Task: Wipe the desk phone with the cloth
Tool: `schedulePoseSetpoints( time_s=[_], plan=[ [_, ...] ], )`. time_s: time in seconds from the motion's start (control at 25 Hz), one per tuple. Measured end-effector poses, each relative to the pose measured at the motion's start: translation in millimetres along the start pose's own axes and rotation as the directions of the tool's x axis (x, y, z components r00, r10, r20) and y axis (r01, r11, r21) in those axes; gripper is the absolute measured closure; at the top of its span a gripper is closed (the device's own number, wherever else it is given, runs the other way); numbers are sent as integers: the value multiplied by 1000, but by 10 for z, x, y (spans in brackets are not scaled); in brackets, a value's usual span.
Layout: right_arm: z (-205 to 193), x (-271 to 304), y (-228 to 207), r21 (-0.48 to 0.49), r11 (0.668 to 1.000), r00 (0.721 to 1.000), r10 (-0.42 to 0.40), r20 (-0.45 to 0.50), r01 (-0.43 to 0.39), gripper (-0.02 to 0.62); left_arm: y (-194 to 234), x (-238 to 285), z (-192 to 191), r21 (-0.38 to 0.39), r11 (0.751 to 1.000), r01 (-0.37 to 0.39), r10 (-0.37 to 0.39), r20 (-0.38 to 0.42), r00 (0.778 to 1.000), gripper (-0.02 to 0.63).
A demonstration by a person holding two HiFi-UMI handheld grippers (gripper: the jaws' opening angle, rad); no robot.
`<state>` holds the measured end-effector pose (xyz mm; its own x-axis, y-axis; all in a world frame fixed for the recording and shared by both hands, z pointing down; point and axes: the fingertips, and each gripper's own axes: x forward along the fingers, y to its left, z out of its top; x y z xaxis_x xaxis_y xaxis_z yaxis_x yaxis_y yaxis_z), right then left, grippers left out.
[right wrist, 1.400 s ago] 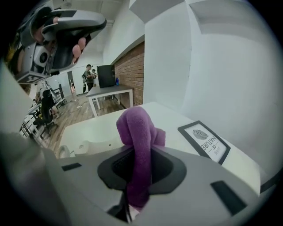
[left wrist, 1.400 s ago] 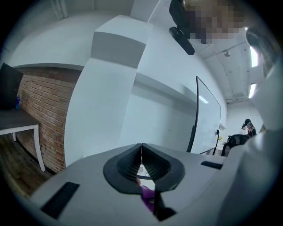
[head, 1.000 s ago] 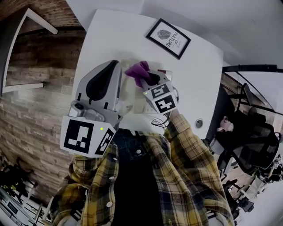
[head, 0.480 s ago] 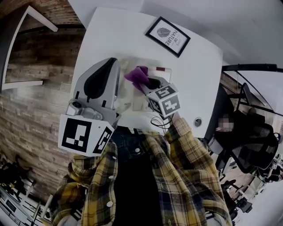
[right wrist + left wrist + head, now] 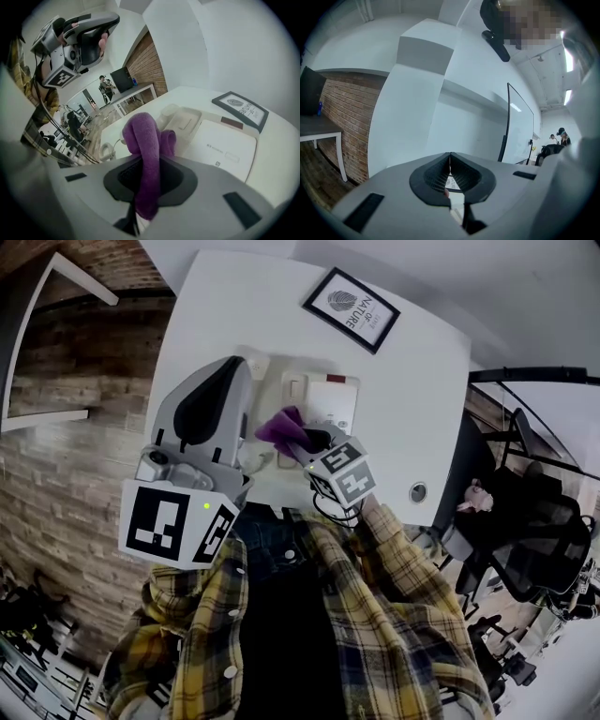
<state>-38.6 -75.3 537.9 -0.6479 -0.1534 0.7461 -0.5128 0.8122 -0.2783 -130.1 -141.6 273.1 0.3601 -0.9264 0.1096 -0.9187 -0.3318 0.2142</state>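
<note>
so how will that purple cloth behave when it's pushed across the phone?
Probably floppy: the purple cloth loops and folds over itself where the right gripper pinches it. It is likely light and soft, so it should drag and bunch rather than slide cleanly. The fuzzy weave probably grips the smooth desk phone a little.

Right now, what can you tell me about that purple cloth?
The purple cloth looks soft and fuzzy, like microfibre. It is bunched into a fold and pinched between the jaws of the right gripper, its looped end sticking out ahead. It hangs over the white desk phone; whether it touches it, I cannot tell.
</note>
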Motion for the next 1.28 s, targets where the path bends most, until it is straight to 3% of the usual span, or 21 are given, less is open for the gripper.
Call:
schedulePoseSetpoints(
  time_s=[0.36,0.52,0.68,0.88,1.28],
  plan=[
    [-474,39,435,46,992,987,122,-107,-118,529,-24,-18,-3,2,1000,5,-5,-1,1000,591],
    [-583,57,504,94,986,984,149,-100,-140,529,-33,-29,-3,4,1000,7,-7,2,1000,591],
    [-570,4,504,82,986,982,156,-110,-147,529,-62,-41,5,8,1000,10,-10,5,1000,591],
    [-297,-184,373,45,992,992,118,-49,-116,529,-94,-60,62,15,1000,10,-10,19,1000,591],
    [584,-383,-457,-58,997,996,-55,68,59,529,-75,-86,96,22,1000,-22,22,31,999,591]
  ],
)
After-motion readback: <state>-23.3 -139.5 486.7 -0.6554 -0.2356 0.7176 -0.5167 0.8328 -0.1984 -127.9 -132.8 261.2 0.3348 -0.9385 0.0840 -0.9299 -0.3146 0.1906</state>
